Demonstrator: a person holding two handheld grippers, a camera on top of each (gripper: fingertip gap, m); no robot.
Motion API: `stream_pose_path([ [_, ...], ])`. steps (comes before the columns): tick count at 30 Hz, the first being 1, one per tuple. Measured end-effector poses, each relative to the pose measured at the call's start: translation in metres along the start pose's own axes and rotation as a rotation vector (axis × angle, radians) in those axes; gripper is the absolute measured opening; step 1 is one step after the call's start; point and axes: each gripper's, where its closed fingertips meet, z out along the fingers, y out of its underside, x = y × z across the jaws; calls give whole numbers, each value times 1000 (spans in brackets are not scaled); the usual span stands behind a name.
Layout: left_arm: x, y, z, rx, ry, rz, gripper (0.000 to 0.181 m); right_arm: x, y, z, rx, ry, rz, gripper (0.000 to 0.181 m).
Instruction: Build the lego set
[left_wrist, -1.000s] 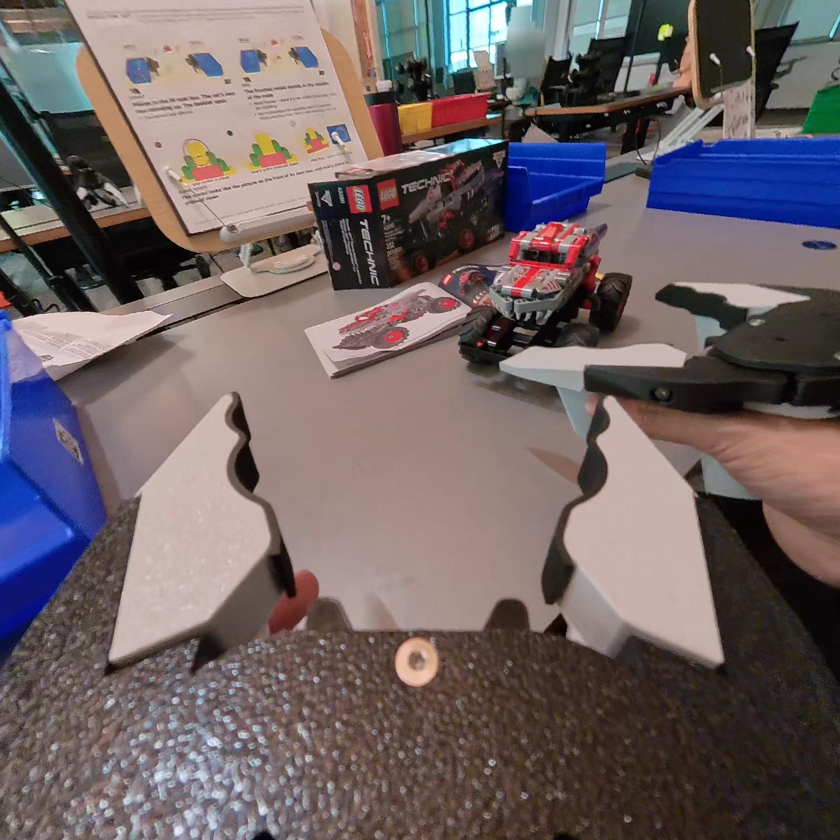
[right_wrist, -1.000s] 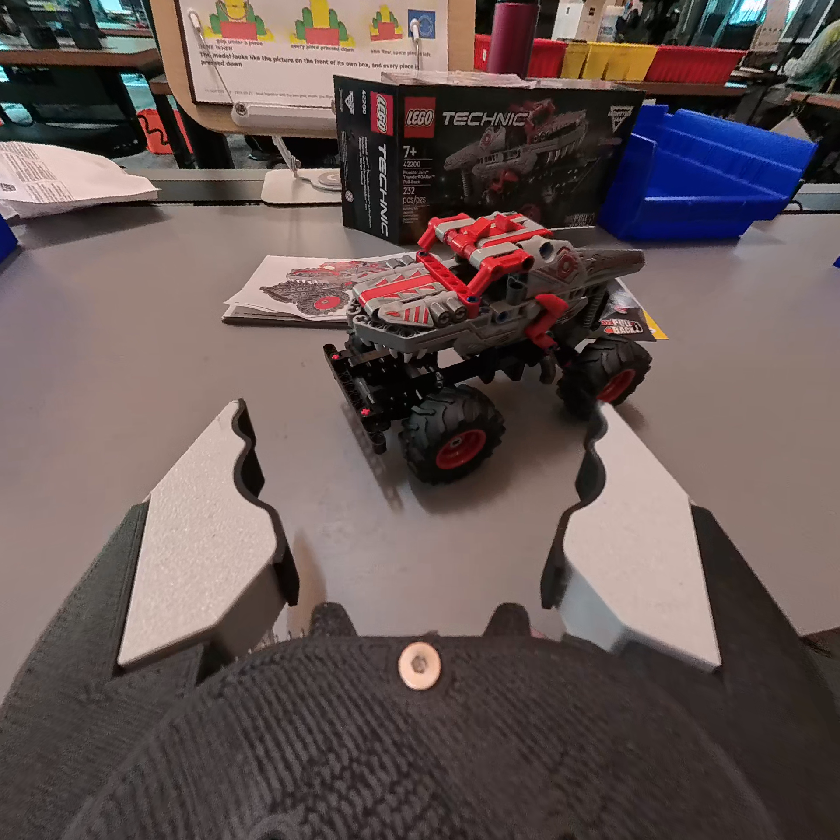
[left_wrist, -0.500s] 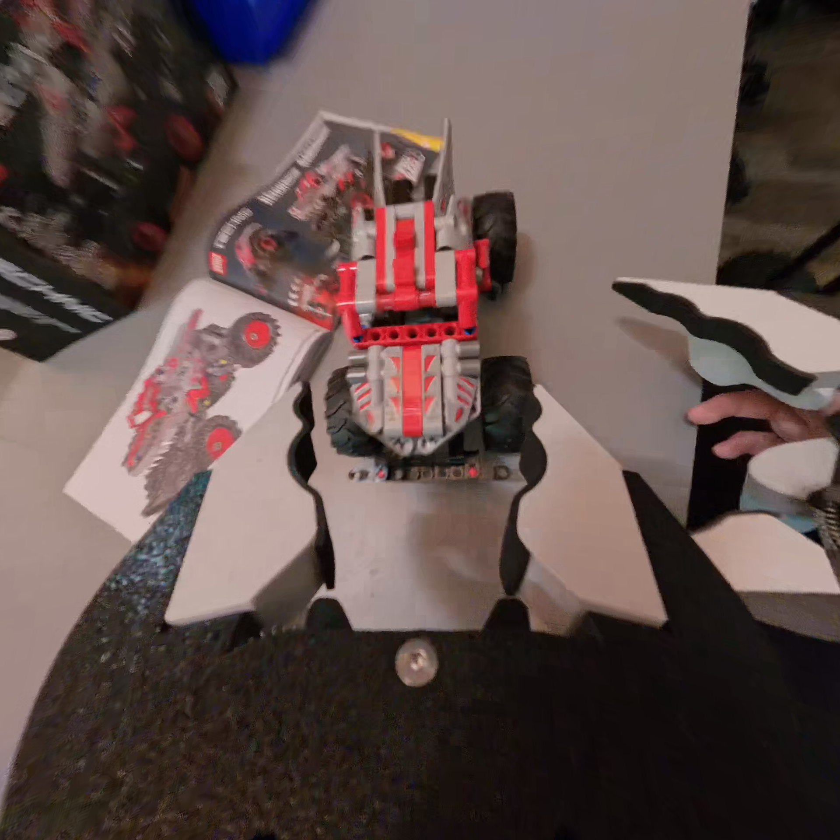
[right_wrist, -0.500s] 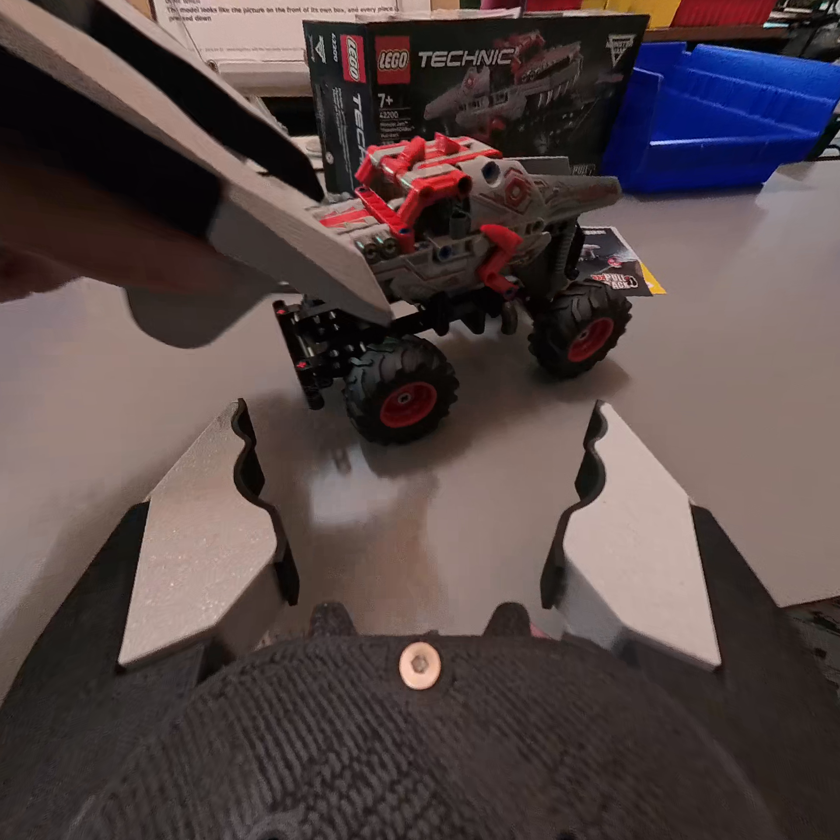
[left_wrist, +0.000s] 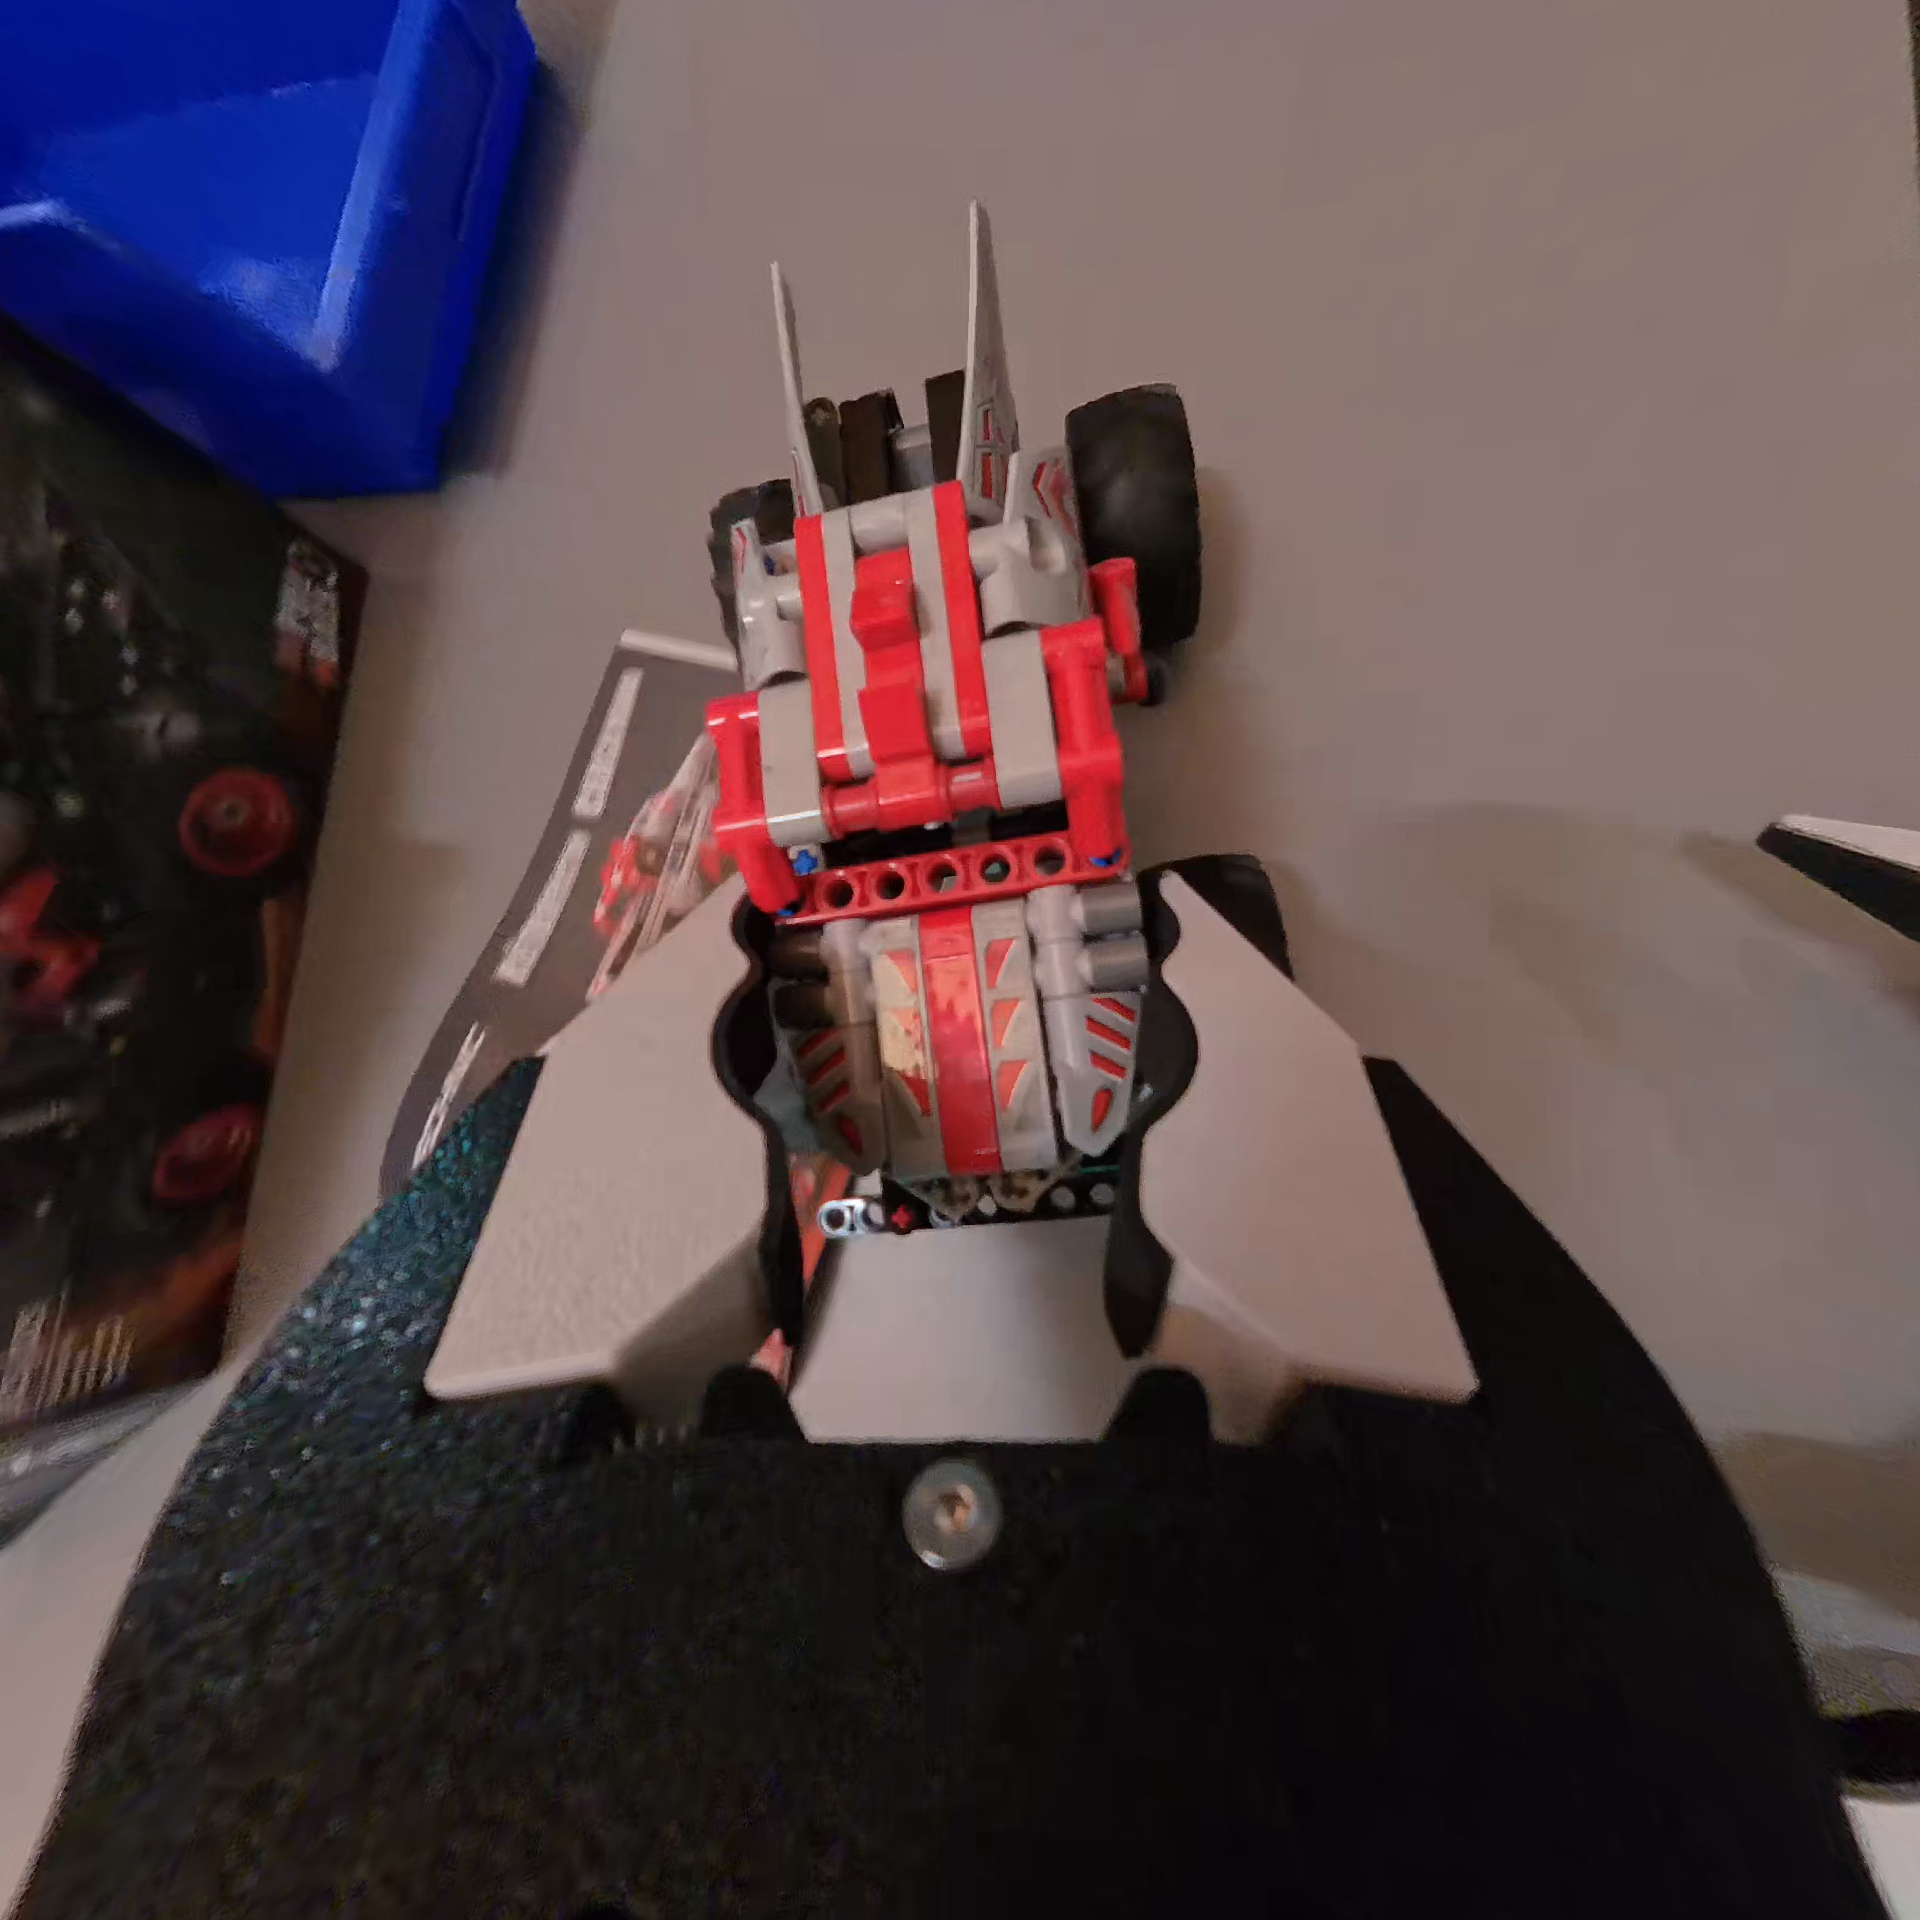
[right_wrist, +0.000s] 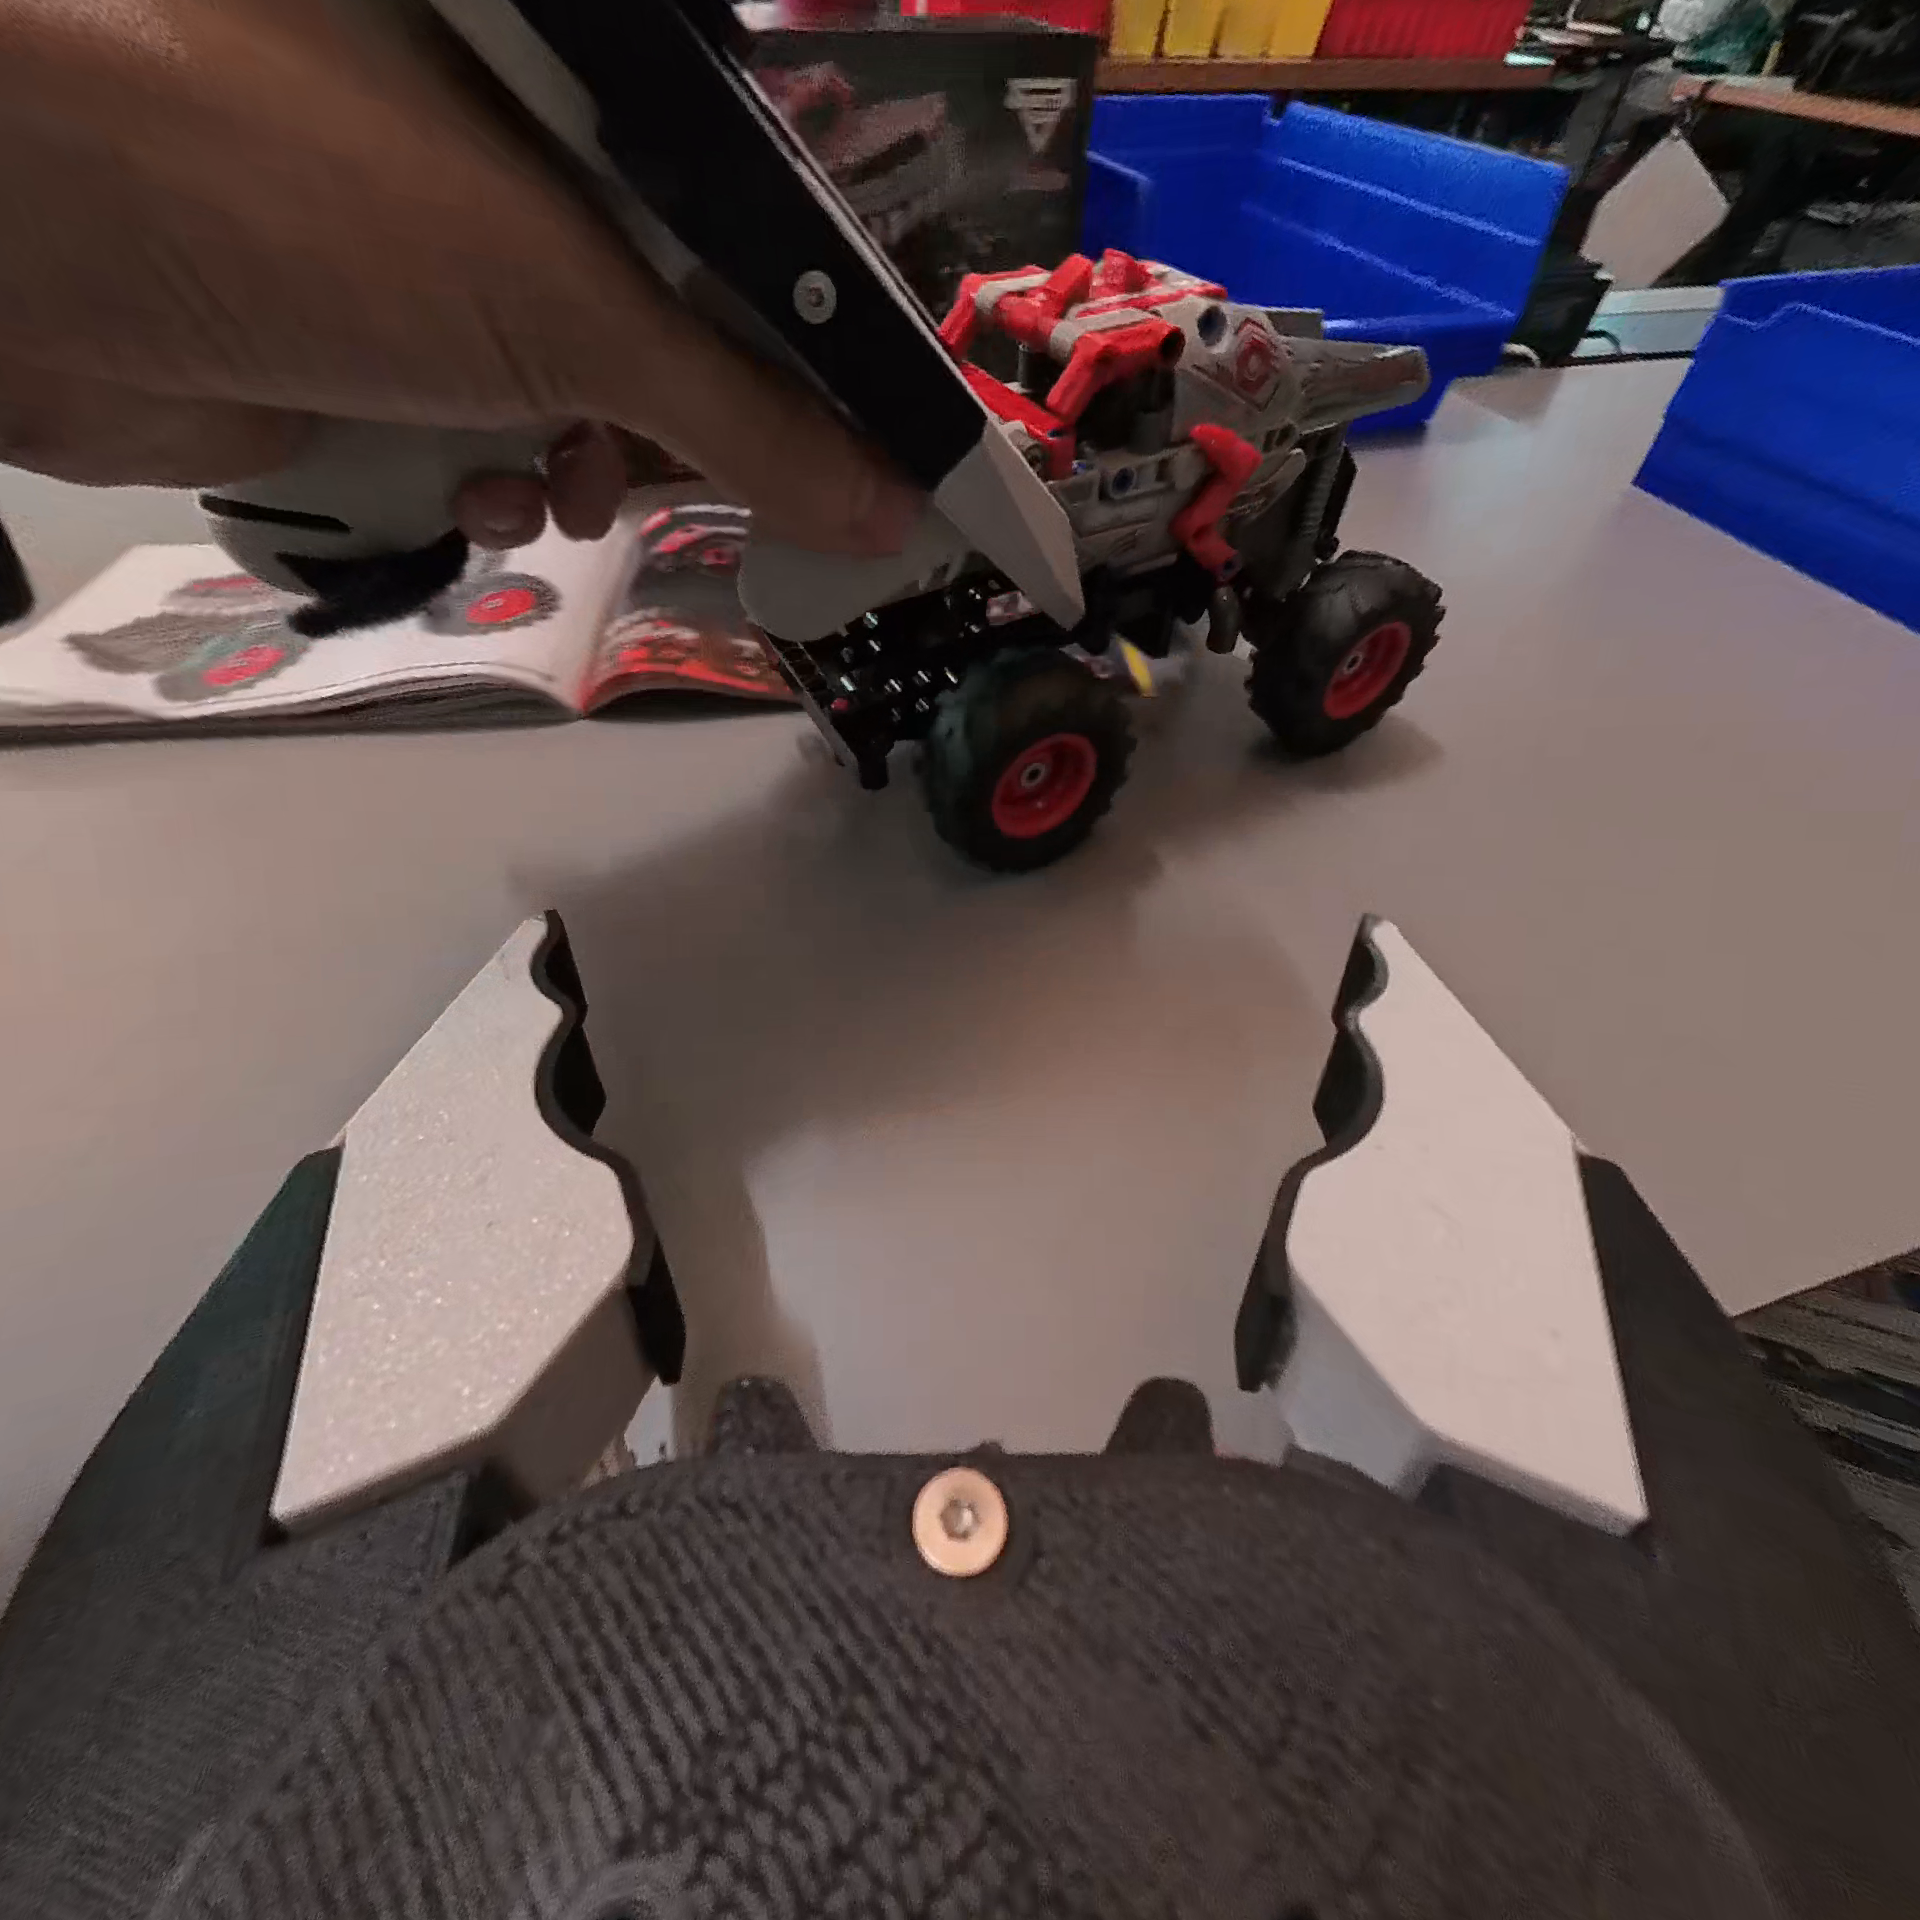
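On the grey bench (right_wrist: 1558, 810), a booklet (right_wrist: 312, 644) and blue bin (right_wrist: 1351, 208) surround the truck (right_wrist: 1143, 540); the left tool (left_wrist: 951, 1039) seemingly grips its hood, the right tool (right_wrist: 961, 1122) gapes empty.

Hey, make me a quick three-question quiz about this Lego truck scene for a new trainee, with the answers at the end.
1. True or false: the left hand-held gripper straddles the front of the Lego truck.
2. Which hand-held gripper holds nothing? A) left B) right
3. Fill in: the open booklet lies on the ____.

Key: 1. True: its fingers flank the hood; whether they clamp it yet is unclear. 2. B: the right hand-held gripper is open over bare table. 3. table.
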Motion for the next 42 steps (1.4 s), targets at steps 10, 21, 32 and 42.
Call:
stream_pose_path([
  [10,-14,-35,43,-30,-43,42,69,43,-2,11,-1,57,32,140],
  [21,-12,-94,97,-28,-30,58,69,80,5,28,-34,81,26,140],
  [32,-9,-13,-89,177,-158,-139,91,28,-16,6,26,-38,6,140],
  [42,106,247,-251,160,-418,-472,93,-161,-27,-20,53,-284,-109,140],
])
